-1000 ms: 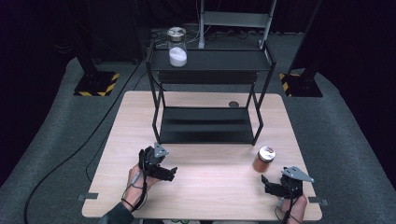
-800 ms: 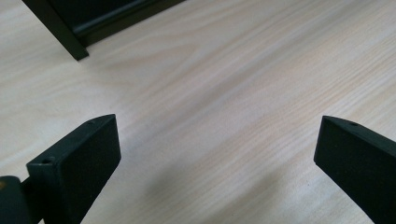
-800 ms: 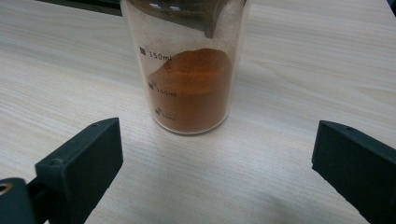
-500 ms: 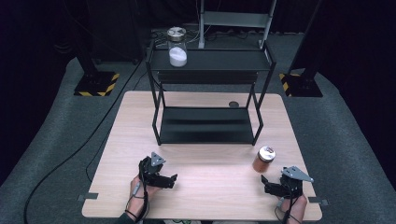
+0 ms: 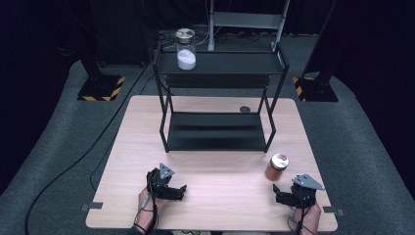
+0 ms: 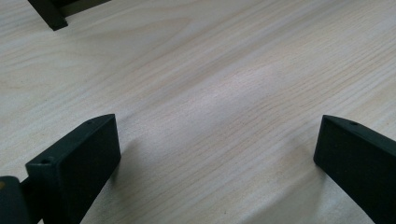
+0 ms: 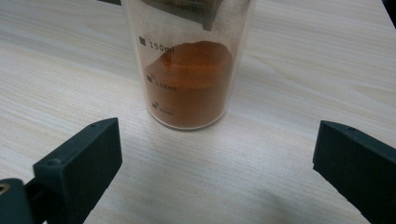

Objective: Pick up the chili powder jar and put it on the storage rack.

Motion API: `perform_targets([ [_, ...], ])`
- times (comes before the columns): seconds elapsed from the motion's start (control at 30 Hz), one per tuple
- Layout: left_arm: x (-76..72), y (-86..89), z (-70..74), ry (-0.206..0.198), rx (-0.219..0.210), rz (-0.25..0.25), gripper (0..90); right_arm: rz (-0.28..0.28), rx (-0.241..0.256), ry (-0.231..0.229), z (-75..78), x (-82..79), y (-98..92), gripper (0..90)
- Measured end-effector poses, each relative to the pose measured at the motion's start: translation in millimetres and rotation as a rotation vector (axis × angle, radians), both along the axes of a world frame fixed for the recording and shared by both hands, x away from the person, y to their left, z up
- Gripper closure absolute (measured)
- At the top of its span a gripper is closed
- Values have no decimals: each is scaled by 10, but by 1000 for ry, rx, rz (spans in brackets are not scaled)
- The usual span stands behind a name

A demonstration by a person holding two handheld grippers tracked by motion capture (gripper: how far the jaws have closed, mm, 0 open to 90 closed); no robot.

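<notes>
A clear jar of orange-brown powder (image 5: 276, 167) (image 7: 192, 70) with a metal lid stands upright on the wooden table (image 5: 220, 161), right of centre. Just behind it, near the front right edge, my right gripper (image 5: 277, 192) (image 7: 215, 163) is open, and the jar stands a short way beyond its jaws. My left gripper (image 5: 182, 192) (image 6: 217, 158) rests near the front left edge, open over bare wood with nothing between its jaws. A second jar holding white powder (image 5: 186, 49) stands on the top level of the black shelf (image 5: 218, 63).
The black two-level metal shelf stands on the far half of the table, its lower level (image 5: 215, 131) bare. A small dark disc (image 5: 244, 109) lies on the table behind it. A shelf foot (image 6: 49, 14) shows in the left gripper view. Black cables run across the grey floor at left.
My left gripper has drawn back toward the front edge and turned to point right. The right gripper and the orange jar have hardly moved.
</notes>
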State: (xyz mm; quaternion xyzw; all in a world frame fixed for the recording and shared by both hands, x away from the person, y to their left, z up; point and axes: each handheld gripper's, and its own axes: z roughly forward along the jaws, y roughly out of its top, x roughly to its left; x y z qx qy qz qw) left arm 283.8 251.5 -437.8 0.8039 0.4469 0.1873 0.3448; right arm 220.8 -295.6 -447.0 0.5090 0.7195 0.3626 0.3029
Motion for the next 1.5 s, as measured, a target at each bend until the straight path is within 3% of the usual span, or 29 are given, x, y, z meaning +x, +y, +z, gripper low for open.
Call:
perform_targets([
  [0.1,2,1,-2,0,-1,-2,0,-3,-2,33,53,75,24,0],
  [0.17,1,0,-1,1,-1,-1,0,12,25,18,77,107,15,0],
  [0.3,1,0,-2,0,-1,-1,0,29,9,4,192,235,99,0],
  [0.67,-4,-3,-4,-3,1,-3,0,73,2,20,312,562,188,0],
  [0.83,-4,-3,-4,-3,1,-3,0,62,11,-5,278,561,224,70],
  [1.13,-2,-2,-4,-1,-1,-2,0,50,36,35,272,587,186,284],
  [1.5,-3,-4,-4,-2,1,1,0,58,40,55,297,608,160,314],
])
